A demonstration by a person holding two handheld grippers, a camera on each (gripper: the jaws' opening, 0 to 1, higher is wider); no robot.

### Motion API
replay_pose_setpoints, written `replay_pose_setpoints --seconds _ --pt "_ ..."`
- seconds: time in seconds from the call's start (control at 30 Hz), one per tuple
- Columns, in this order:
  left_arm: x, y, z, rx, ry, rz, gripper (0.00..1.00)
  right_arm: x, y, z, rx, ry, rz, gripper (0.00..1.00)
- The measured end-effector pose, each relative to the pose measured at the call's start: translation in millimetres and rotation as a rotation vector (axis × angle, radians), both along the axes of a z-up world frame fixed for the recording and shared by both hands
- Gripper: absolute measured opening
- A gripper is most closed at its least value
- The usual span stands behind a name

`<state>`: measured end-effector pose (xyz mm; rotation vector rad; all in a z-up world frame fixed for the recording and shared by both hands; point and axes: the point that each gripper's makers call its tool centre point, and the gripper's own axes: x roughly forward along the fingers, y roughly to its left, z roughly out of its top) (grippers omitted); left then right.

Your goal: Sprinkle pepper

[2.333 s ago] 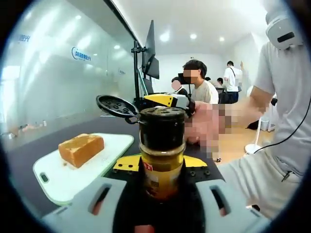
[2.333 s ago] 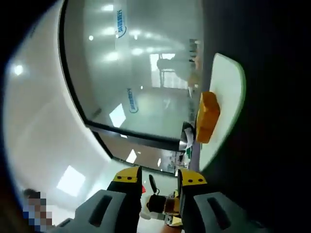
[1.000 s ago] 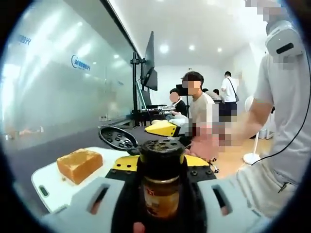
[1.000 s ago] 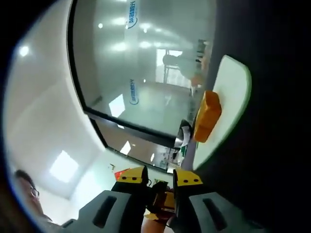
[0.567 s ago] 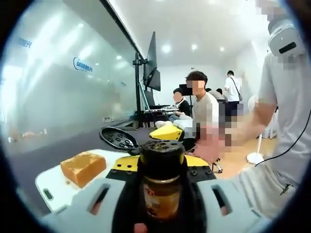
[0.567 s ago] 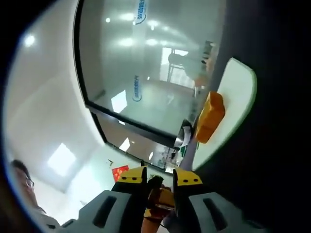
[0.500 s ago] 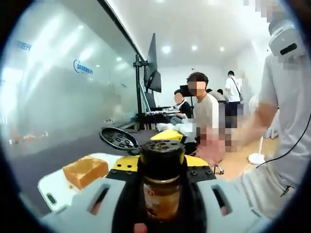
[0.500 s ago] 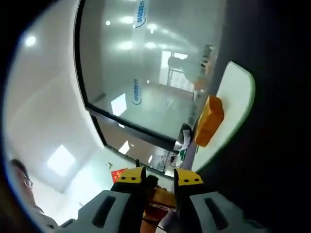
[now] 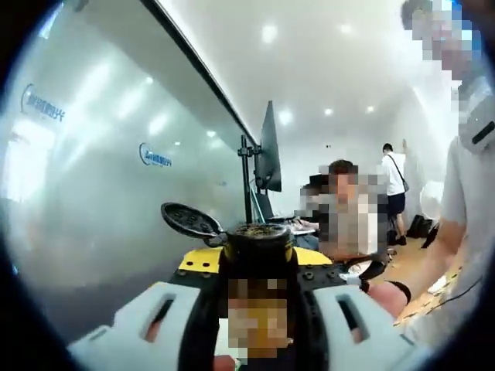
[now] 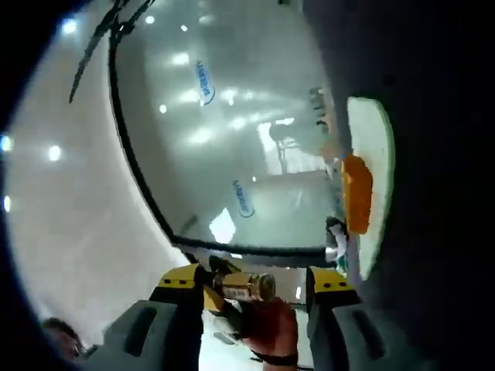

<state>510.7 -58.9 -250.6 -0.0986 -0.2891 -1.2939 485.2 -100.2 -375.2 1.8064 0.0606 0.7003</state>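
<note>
Frosted glass wall (image 9: 93, 193) fills the background. Pepper jar (image 9: 257, 286) sits clamped upright in the left gripper (image 9: 255, 309), its flip lid (image 9: 189, 220) hanging open off the jar's rim. Right gripper (image 10: 251, 297) is spread wide, gripping nothing; beyond its jaws are that jar (image 10: 246, 286), and further off a toast slice (image 10: 356, 193) on a white cutting board (image 10: 375, 139).

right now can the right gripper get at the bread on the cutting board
Probably yes: the right gripper is open and holds nothing, and the bread lies uncovered on the cutting board ahead, though well off from its jaws.
</note>
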Motion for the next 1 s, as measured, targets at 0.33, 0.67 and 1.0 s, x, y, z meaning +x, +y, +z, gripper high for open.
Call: replay_pose_setpoints --seconds 0.33,0.67,1.0 --pt "-6.6 -35 29.3 -0.02 -0.023 -0.027 0.22 10 12 29.2 0.522 0.068 -0.12 0.63" --pt "-16.8 -50 32.9 -0.009 -0.043 -0.035 0.22 21 8 78.8 0.795 -0.043 -0.153 0.63" --pt "-22.3 -52 26.3 -0.001 -0.047 -0.068 0.22 21 12 104.0 0.776 -0.126 -0.096 0.23"
